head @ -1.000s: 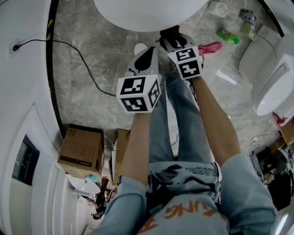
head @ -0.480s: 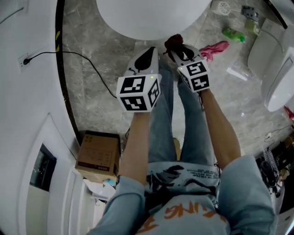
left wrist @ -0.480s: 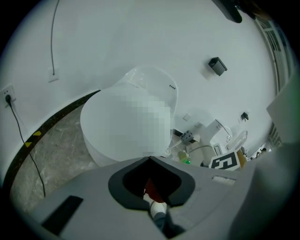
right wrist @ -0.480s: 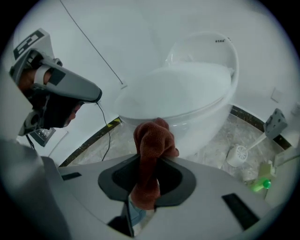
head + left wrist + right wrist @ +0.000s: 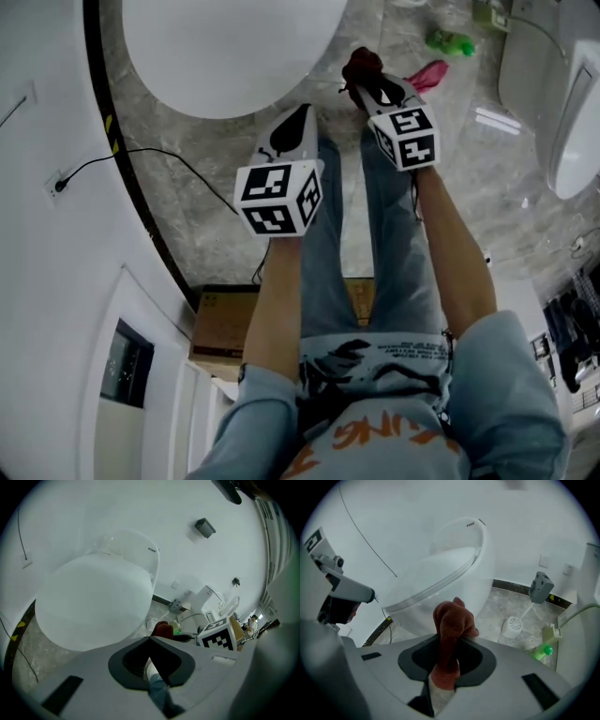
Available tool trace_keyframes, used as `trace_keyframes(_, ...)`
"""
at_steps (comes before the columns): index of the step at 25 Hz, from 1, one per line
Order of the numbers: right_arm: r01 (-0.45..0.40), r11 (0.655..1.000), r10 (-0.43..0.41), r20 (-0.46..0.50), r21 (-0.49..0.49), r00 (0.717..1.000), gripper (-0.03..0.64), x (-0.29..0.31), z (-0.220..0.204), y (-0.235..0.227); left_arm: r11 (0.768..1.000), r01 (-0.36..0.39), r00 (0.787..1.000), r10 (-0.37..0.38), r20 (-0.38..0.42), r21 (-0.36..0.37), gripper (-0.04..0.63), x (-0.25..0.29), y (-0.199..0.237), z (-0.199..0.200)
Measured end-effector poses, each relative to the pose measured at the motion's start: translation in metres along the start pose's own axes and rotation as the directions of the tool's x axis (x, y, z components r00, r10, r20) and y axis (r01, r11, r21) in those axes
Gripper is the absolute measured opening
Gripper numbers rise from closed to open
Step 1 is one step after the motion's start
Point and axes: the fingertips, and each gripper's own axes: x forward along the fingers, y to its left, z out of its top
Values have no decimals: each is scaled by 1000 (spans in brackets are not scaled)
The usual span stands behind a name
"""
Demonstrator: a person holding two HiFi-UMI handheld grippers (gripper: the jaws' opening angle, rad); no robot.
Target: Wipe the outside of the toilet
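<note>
The white toilet (image 5: 225,47) fills the top left of the head view, lid down. It bulks large in the left gripper view as the toilet (image 5: 93,602) and in the right gripper view as the toilet (image 5: 440,573). My right gripper (image 5: 363,84) is shut on a dark red cloth (image 5: 361,64), which stands up out of the jaws as the cloth (image 5: 452,620). It hangs in the air just right of the bowl, not touching it. My left gripper (image 5: 295,127) is shut with nothing in it, its tips (image 5: 150,639) pointing at the bowl's front.
A pink rag (image 5: 427,73) and a green bottle (image 5: 450,42) lie on the marble floor to the right. A toilet brush (image 5: 513,625) stands near the wall. Another white fixture (image 5: 562,94) is at far right. A cardboard box (image 5: 225,328) and a floor cable (image 5: 178,159) sit to the left.
The head view has swung, so the toilet now lies further left. The right gripper with the cloth has moved up and right; the left gripper has stayed about level.
</note>
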Motion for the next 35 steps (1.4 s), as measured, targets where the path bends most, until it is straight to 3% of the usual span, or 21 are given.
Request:
trace_keyframes(3, 1, 1000, -1, 11, 8, 1000, 87, 5, 6, -32, 1000, -13, 1000, 13, -15, -8, 2, 18, -17, -1)
trace_keyframes(6, -1, 1000, 1, 17, 21, 1000, 87, 8, 14, -60, 998, -32, 999, 31, -22, -61, 2, 34, -34, -5)
trace_keyframes(13, -18, 1000, 18, -2, 3, 1000, 87, 23, 32, -116, 992, -23, 999, 18, -37, -124, 2, 80, -79, -2)
trace_keyframes(23, -55, 997, 55, 4, -55, 998, 87, 81, 74, -158, 974, -104, 995, 101, -26, -200, 3, 115, -64, 11)
trace_keyframes(35, -134, 974, 128, -44, -185, 991, 87, 129, 99, -155, 932, -158, 986, 165, -9, -325, 2, 137, -57, -2)
